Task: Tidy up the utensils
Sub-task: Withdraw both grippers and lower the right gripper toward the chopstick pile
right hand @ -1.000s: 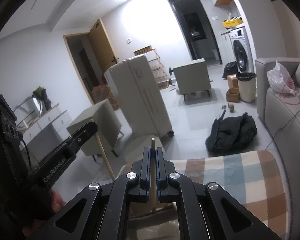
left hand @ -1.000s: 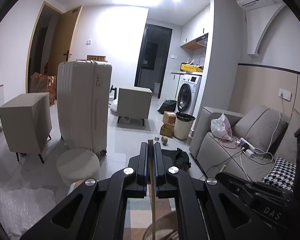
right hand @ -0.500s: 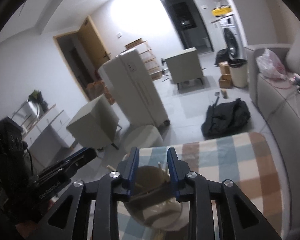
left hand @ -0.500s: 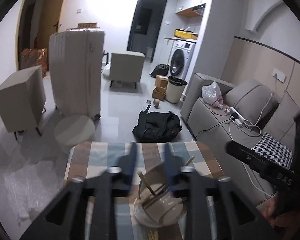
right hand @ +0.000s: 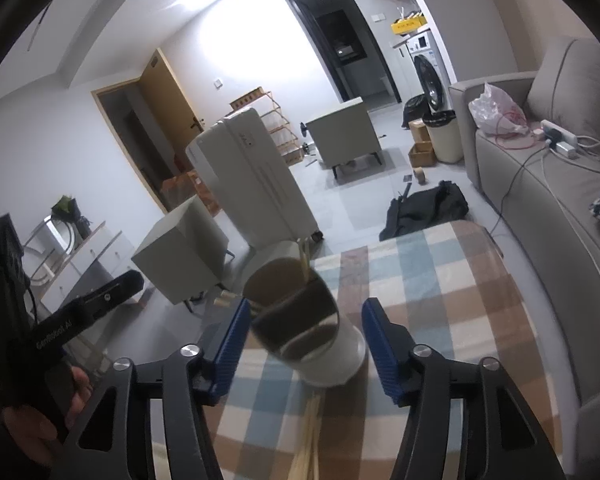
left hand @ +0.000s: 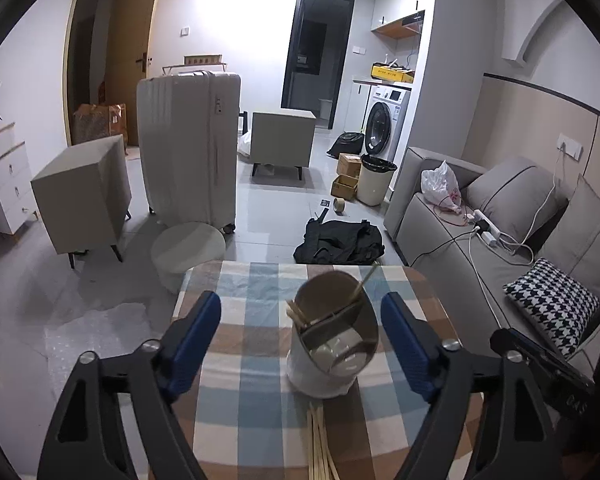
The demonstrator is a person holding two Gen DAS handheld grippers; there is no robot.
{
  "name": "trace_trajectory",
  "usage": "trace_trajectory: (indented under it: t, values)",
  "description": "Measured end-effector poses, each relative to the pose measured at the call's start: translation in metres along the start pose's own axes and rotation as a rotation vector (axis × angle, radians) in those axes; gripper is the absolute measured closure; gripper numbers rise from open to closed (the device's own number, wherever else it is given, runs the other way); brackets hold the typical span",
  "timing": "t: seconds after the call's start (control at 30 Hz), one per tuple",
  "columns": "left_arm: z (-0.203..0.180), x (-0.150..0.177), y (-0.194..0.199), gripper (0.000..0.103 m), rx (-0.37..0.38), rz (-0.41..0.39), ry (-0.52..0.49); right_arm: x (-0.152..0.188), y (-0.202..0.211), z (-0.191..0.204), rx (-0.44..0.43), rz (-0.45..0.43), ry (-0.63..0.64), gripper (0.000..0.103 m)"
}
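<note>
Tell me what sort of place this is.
Most likely a small lived-in apartment, living room open to a laundry nook: a grey sofa, a washing machine by the far doorway, and a checked-cloth table holding a chopstick holder.

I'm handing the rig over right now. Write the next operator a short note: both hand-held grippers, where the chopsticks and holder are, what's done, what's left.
Left hand-held gripper: open, nothing between its pads; its jaws have just been opening.
Right hand-held gripper: open too, jaws also just opened, astride the holder without pressing it.
Holder: white cup with a divider, upright on the checked tablecloth.
Done: several chopsticks already stand in the holder, leaning on its rim.
Left: a loose bundle of chopsticks lies flat on the cloth just in front of the holder. Pick these up and drop them in.
</note>
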State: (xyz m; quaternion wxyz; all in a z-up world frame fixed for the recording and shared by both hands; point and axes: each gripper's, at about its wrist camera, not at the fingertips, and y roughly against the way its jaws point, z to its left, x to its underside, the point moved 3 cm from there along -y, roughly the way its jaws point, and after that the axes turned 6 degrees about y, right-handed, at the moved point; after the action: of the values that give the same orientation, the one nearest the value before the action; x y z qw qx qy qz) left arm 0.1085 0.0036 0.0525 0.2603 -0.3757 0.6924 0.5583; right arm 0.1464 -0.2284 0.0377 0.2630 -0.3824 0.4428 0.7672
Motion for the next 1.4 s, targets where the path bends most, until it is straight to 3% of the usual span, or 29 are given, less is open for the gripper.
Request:
trace_trajectory:
  t: [0.13, 0.63, 0.83, 1.1, 1.27, 1.4]
  values:
    - [-0.002, 0.014, 0.006, 0.019, -0.023, 0.003, -0.013, 0.016, 0.016, 0.009, 0.005, -0.023, 0.029, 0.029]
    - [0.004, 0.057, 0.008, 0.015, -0.060, 0.035, -0.034, 0.060, 0.020, 0.020, 0.039, 0.062, 0.116, 0.014]
    - [0.019, 0.077, -0.004, 0.015, -0.070, 0.097, -0.015, 0.070, 0.011, 0.019, 0.059, 0.101, 0.113, 0.009]
    - [0.028, 0.084, -0.017, 0.015, -0.084, 0.152, 0.007, 0.082, -0.012, 0.015, 0.089, 0.180, 0.099, 0.009]
    - [0.034, 0.087, -0.027, 0.015, -0.100, 0.195, 0.024, 0.096, -0.034, 0.011, 0.101, 0.280, 0.091, 0.009]
    - [0.051, 0.090, -0.044, 0.015, -0.138, 0.271, 0.085, 0.112, -0.058, 0.009, 0.092, 0.384, 0.090, 0.022]
